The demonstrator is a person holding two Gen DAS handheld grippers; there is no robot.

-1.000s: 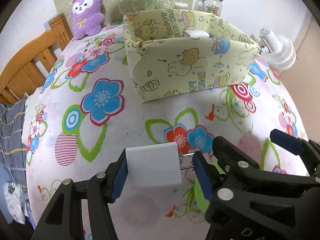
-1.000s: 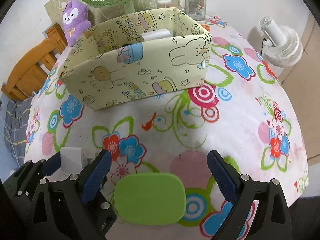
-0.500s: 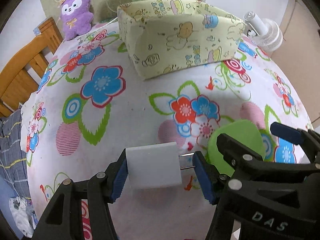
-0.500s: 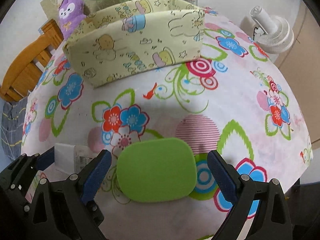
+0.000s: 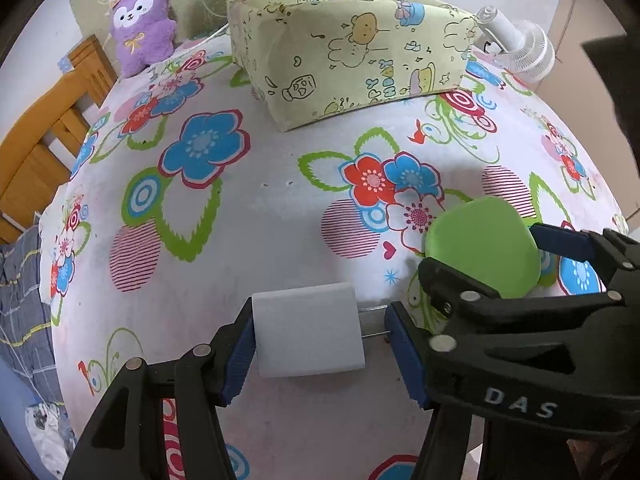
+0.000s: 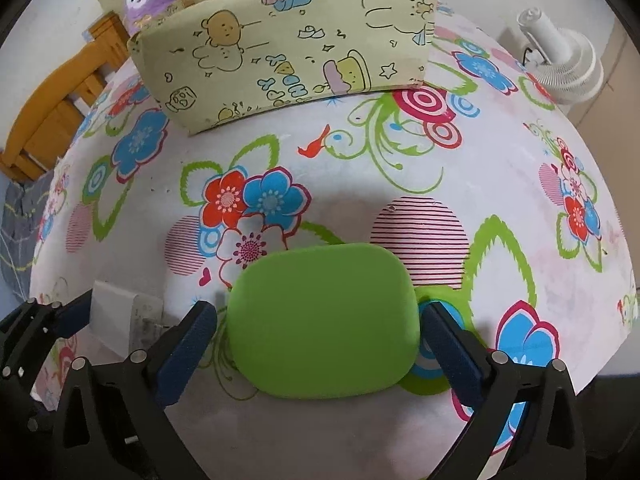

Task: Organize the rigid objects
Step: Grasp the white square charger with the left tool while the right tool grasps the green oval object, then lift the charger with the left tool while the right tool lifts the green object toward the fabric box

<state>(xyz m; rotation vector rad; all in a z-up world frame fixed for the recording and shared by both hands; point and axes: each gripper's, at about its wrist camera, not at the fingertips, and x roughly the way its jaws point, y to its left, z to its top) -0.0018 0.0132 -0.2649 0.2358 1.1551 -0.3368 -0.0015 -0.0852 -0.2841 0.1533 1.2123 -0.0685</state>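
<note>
Two pickups are in hand at once, one per tongs, both low over the flowered counter [image 5: 248, 208]. The left tongs [image 5: 320, 338] are closed on a white charger [image 5: 308, 330]: one blue pad presses its left face and the other meets the tips of its metal prongs. The right tongs [image 6: 318, 332] straddle a flat green pad [image 6: 324, 320] that lies on the cloth; their jaws are spread with a small gap showing on each side, so nothing is gripped yet. The two tools sit close together, the right one's black frame crossing the left view.

Judging by this, the step is grasping, with delivery still to come. The next move calls for closing the right jaws squarely on the green pad's edges, then lifting both items and carrying them forward to the yellow fabric bin [image 5: 352, 56] at the far side, clearing its front wall before release.
</note>
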